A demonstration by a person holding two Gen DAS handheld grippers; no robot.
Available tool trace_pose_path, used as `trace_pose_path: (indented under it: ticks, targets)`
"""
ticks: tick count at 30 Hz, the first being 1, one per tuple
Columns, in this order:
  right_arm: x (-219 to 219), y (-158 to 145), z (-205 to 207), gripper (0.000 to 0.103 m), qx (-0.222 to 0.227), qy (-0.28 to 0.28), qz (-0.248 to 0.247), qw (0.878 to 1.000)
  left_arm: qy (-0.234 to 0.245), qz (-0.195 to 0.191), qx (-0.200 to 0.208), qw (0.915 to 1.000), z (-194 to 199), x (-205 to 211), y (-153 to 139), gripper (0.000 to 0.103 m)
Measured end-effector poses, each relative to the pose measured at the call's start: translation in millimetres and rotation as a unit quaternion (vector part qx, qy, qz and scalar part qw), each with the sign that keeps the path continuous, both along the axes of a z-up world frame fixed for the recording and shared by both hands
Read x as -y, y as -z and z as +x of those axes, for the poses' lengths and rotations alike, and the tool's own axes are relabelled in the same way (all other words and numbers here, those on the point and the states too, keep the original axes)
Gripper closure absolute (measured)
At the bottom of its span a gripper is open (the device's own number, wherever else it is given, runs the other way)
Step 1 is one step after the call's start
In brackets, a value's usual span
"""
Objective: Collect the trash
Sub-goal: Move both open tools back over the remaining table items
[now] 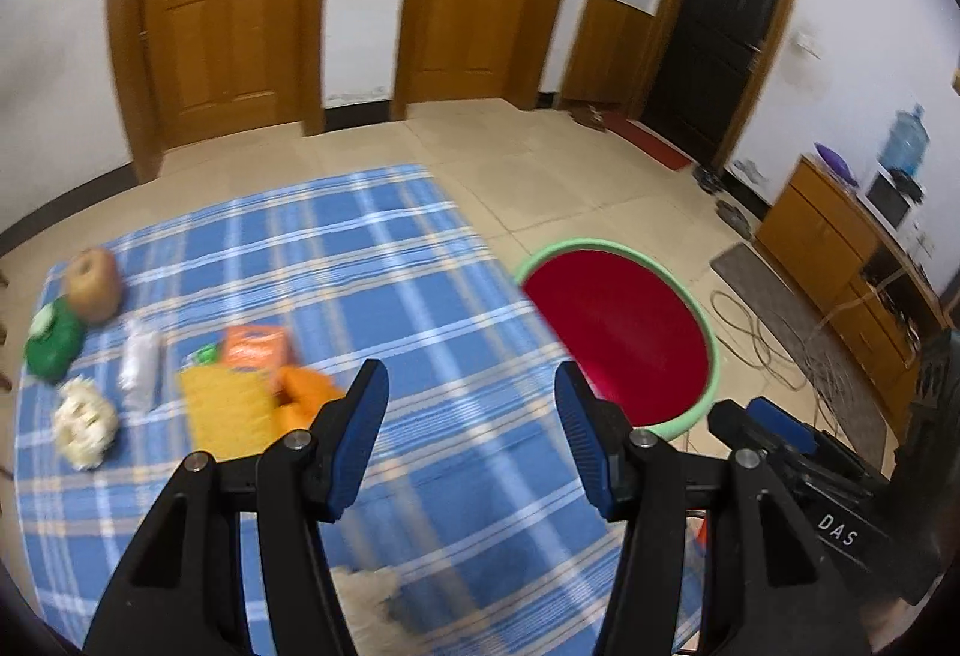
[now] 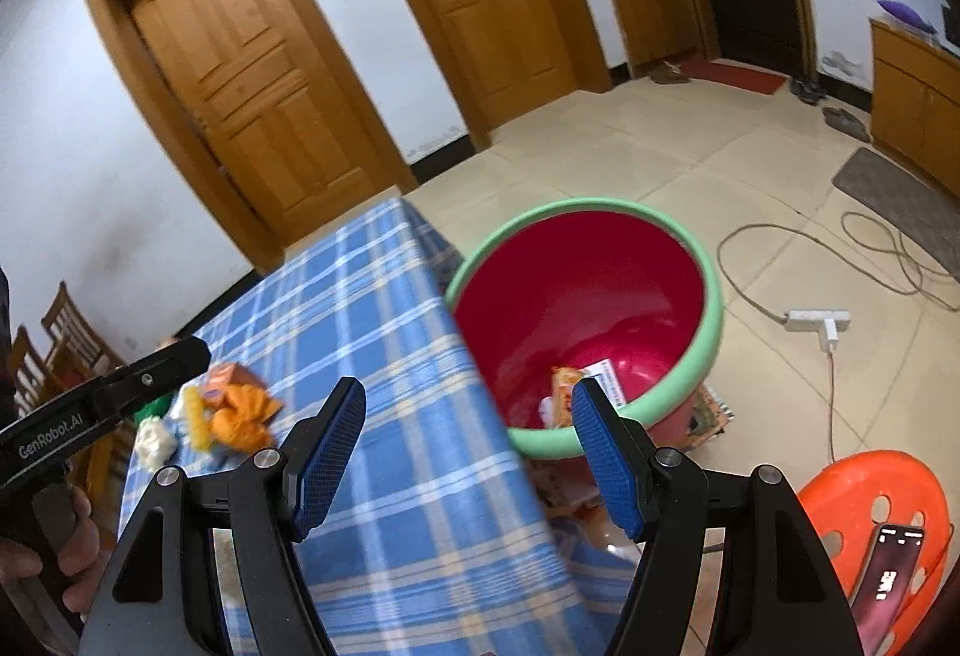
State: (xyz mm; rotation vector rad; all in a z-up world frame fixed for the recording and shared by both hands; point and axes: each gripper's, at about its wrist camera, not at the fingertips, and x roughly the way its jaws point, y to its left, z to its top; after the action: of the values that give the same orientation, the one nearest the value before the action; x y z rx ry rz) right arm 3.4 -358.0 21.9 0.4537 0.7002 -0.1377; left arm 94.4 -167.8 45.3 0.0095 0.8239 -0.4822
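A red bin with a green rim (image 1: 624,332) (image 2: 576,296) stands on the floor beside the table's right edge; a snack packet and a paper (image 2: 570,392) lie in it. On the blue plaid tablecloth (image 1: 336,296) lie trash items: an orange wrapper (image 1: 300,392) (image 2: 240,410), an orange packet (image 1: 255,347), a yellow sheet (image 1: 231,410), a white crumpled bag (image 1: 139,362), a white crumpled ball (image 1: 84,422) (image 2: 153,440), a green item (image 1: 54,338) and a brown roll (image 1: 93,284). My left gripper (image 1: 471,440) is open and empty above the table. My right gripper (image 2: 468,452) is open and empty over the table edge.
An orange plastic stool (image 2: 876,530) with a phone (image 2: 888,578) on it stands at the right. A power strip (image 2: 819,323) and cables lie on the tile floor. Wooden doors and cabinets line the walls. Wooden chairs (image 2: 54,344) stand at the far left.
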Motion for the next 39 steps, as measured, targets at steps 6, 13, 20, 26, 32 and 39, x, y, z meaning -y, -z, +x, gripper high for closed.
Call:
trace_pose_path:
  ticks: [6, 13, 20, 26, 32, 39]
  targets:
    - [-24.6, -1.2, -2.5, 0.031, 0.004, -0.024, 0.017, 1.000, -0.055, -0.001, 0.002, 0.9985, 0.1, -58.6, 4.4, 0.045]
    - [-48.5, -1.4, 3.1, 0.031, -0.001, -0.044, 0.016, 0.999, -0.132, 0.001, -0.004, 0.9912, 9.3, -127.7, 14.1, 0.045]
    - [-66.5, 0.7, 19.2, 0.031, -0.012, -0.066, 0.003, 0.998, -0.189, 0.018, -0.020, 0.9816, 28.1, -181.6, 35.3, 0.045]
    - [-84.5, -4.3, 36.0, 0.031, -0.016, -0.087, -0.010, 0.996, -0.220, 0.026, -0.048, 0.9739, 50.9, -214.4, 64.2, 0.045]
    - [-105.0, -3.9, 56.3, 0.031, -0.024, -0.109, -0.020, 0.994, -0.233, 0.031, -0.069, 0.9697, 71.7, -230.6, 89.3, 0.045]
    - [-133.9, 0.8, 84.0, 0.031, -0.036, -0.140, -0.025, 0.989, -0.237, 0.022, -0.062, 0.9692, 88.7, -242.5, 101.9, 0.043]
